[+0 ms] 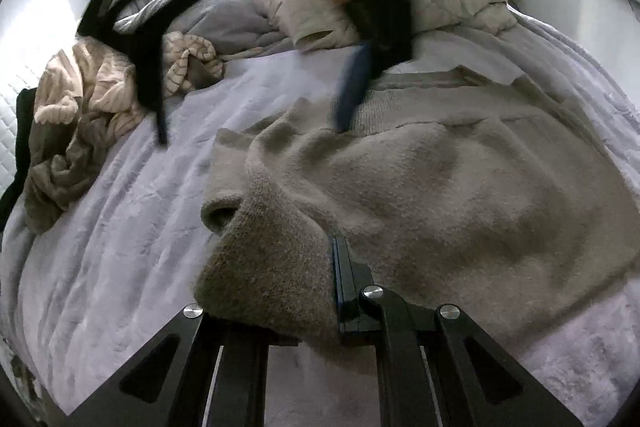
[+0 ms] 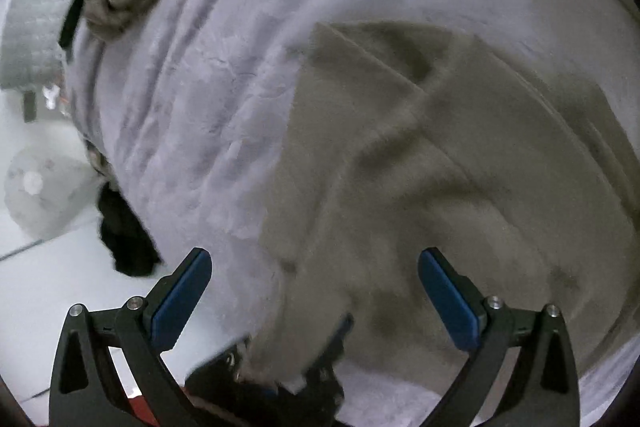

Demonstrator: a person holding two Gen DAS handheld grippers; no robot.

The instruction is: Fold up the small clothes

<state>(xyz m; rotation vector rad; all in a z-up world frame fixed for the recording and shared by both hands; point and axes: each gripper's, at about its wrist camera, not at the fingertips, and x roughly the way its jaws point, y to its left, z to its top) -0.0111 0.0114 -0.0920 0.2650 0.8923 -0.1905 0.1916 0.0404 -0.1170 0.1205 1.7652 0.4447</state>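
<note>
Taupe knit sweater (image 1: 440, 167) lies on the lavender blanket (image 1: 120, 227); left gripper (image 1: 276, 291) is clamped on its sleeve cuff, right gripper (image 2: 316, 291) spread wide above it.

Taupe knit sweater (image 1: 460, 167), fuzzy, spread mostly flat on a lavender bed cover (image 1: 120, 227), right of centre in the left wrist view. Ribbed hem band at the far side. One sleeve folded in across the near left; its cuff (image 1: 268, 279) lifted and bunched, darker ribbed knit. Soft wrinkles across the body. Right wrist view: same sweater (image 2: 440, 187), a folded flap with a straight diagonal edge on top.
</note>
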